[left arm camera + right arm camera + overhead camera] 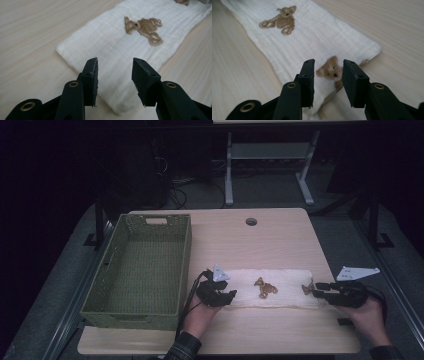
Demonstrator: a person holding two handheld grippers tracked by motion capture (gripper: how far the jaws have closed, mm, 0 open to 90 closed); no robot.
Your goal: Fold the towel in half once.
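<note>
Dark room surrounds a pale wooden table [280, 240], and on its near half lies a white folded cloth [280, 289], a long strip that runs from left to right. The cloth lies flat on the wood, just to the right of the green woven basket [142, 270] and apart from it. On the cloth there are brown bear pictures: one bear [265, 288] sits near the middle of the cloth, and a second bear [307, 288] sits at the cloth's right end.

At the left end of the cloth is the left gripper [225, 296], held in the person's left hand [200, 317]. In the left gripper view its jaws stand wide apart, one on each side of the cloth's near corner [117, 105], and they hold nothing; the cloth edge passes between and under them. The middle bear [145, 28] lies further along the cloth from these jaws.

At the right end of the cloth is the right gripper [320, 290], held in the right hand [367, 317]. In the right gripper view its jaws are also open, with the second bear [330, 70] in the gap between them, over the cloth's end. I cannot tell if the jaw tips touch the cloth. They grip nothing.

Beyond the cloth, near the far edge of the table, there is a round hole [251, 221].
</note>
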